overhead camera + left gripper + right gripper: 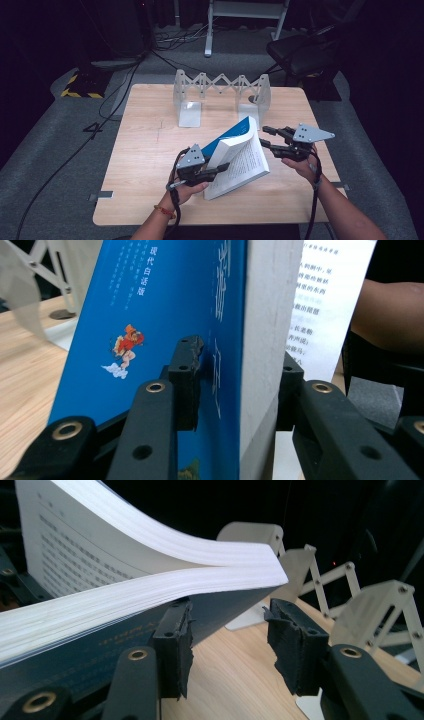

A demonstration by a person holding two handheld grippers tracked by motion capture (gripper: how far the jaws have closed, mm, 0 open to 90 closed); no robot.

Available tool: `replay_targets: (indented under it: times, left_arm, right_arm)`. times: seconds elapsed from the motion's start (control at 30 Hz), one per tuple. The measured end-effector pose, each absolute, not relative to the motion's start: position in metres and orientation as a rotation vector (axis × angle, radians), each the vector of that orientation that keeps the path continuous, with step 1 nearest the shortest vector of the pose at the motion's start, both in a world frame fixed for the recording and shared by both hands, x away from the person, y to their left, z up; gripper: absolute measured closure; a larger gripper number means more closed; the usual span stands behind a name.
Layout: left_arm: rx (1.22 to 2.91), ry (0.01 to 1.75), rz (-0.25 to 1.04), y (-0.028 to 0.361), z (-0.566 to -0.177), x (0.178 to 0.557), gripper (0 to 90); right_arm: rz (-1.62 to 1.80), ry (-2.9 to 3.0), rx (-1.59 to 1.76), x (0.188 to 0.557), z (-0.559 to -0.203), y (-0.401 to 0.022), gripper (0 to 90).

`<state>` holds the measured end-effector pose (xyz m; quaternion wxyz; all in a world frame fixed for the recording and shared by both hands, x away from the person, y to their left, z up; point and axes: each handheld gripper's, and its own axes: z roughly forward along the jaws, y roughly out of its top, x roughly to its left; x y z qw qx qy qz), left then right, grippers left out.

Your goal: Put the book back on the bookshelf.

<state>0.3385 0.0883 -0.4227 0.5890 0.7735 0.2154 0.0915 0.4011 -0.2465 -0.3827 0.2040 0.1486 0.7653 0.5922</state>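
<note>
Clamped on the book (239, 157), the left gripper (220, 169) pinches a thick block of pages plus the blue cover from the book's lower left edge, toward seven o'clock of the table (150, 150) in the high view. Its own view gives what the high view cannot: one pad presses the blue cover beside a small cartoon figure, the other presses the white page block, and a printed page hangs loose behind it. From above, the book stands lifted and tilted over the table's middle, open, its printed page facing the person.

At three o'clock of the book sits the right gripper (267, 137), jaws parted and gripping nothing (one pad lies close against the dark cover, the other stands apart over bare wood). The right gripper view (227, 630) looks along the fanned page edges from below.

Toward twelve o'clock stands an expanding bookend rack (221, 95), its two end plates well apart with no book between them. Bare wood lies between book and rack, and at nine o'clock the tabletop runs free to its edge.
</note>
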Motion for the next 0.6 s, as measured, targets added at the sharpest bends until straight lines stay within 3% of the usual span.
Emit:
replay_targets:
  times: [0.27,0.43,0.6]
  left_arm:
    - [1.816,0.546,0.306,0.113,-0.42,0.324,67.1]
    - [1.77,0.616,0.315,0.133,-0.422,0.321,72.8]
    - [1.78,0.644,0.294,0.145,-0.429,0.319,68.5]
  right_arm:
    - [1.729,2.097,0.352,0.392,-0.355,-0.218,52.1]
    - [1.736,2.136,0.406,0.4,-0.364,-0.202,50.7]
    - [1.686,2.224,0.343,0.398,-0.377,-0.175,44.7]
